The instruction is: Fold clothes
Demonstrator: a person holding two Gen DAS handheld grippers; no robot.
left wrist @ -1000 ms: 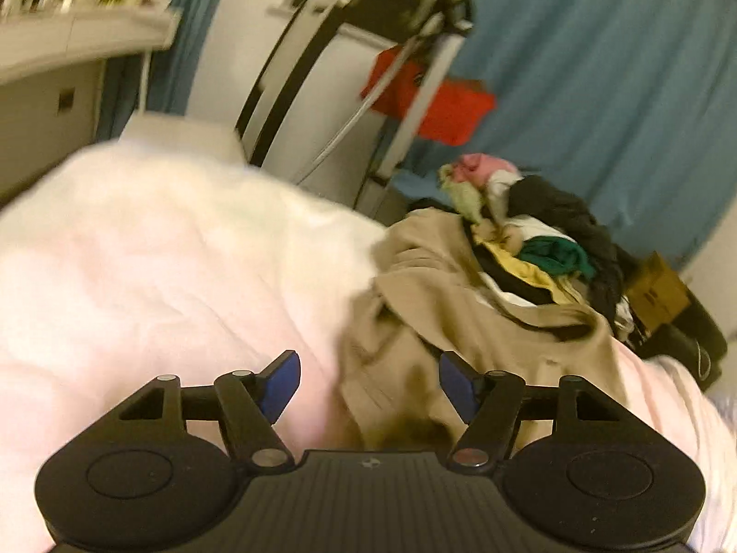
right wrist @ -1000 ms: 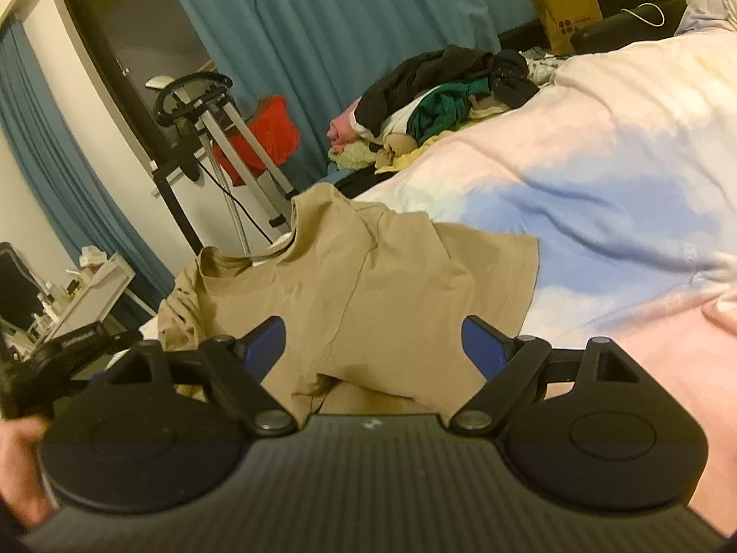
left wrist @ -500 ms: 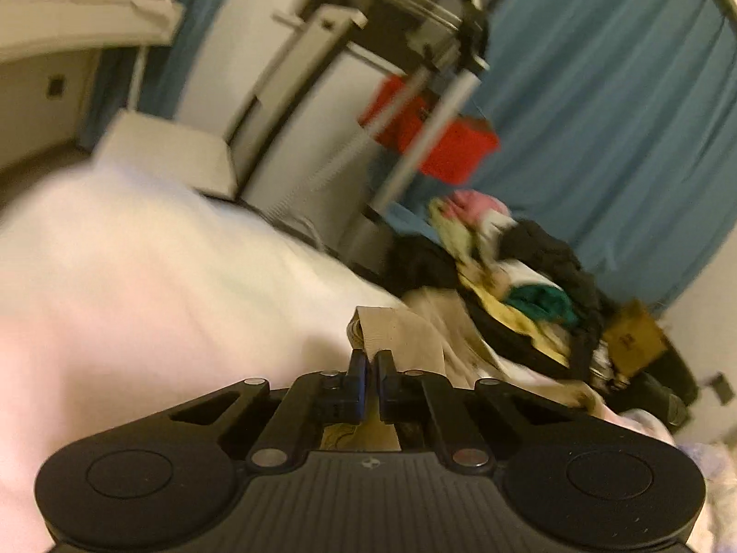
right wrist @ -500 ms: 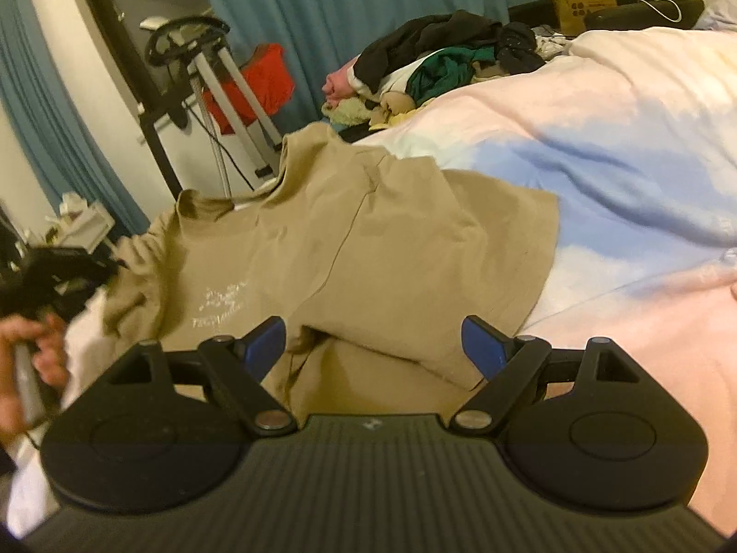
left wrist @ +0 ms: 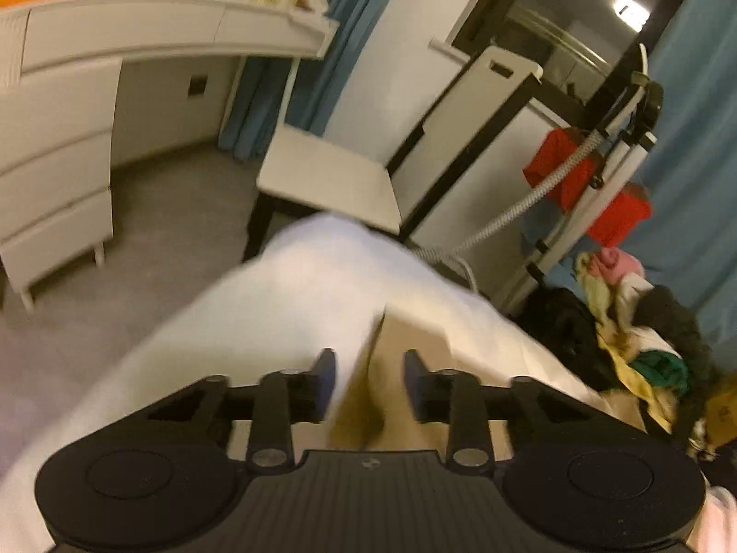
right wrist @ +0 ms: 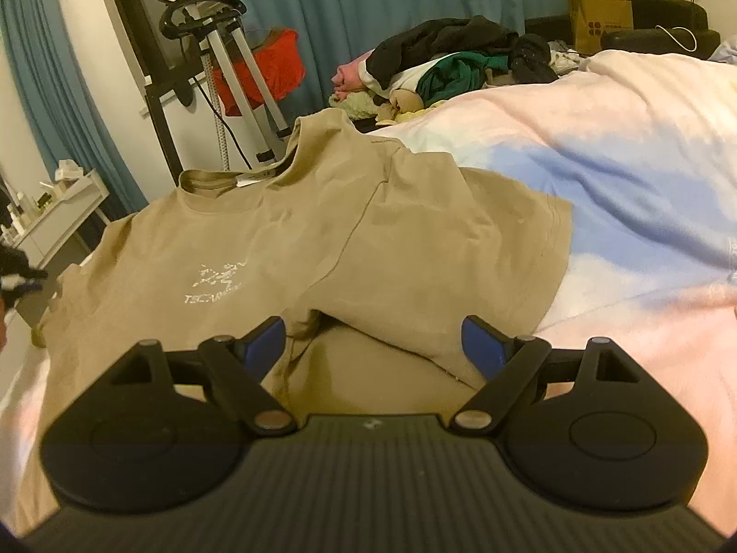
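Observation:
A tan T-shirt (right wrist: 322, 249) with a white chest print lies front up on the bed, collar toward the far left, its right sleeve spread flat and its lower part bunched near me. My right gripper (right wrist: 373, 341) is open and empty, just above the rumpled hem. In the left wrist view my left gripper (left wrist: 371, 378) is open near the bed's corner, with an edge of the tan T-shirt (left wrist: 405, 345) lying between its fingers, not pinched. That view is blurred.
The bed has a pink, white and blue duvet (right wrist: 622, 175). A pile of mixed clothes (right wrist: 451, 60) lies at its far end. Beside the bed stand a white chair (left wrist: 331, 175), a white dresser (left wrist: 60, 147) and a garment steamer stand (right wrist: 230, 73) with red cloth.
My left gripper was shut on the shirt's edge half a second ago and has now opened, letting it go at the bed's corner. The shirt has been drawn out flatter toward the left.

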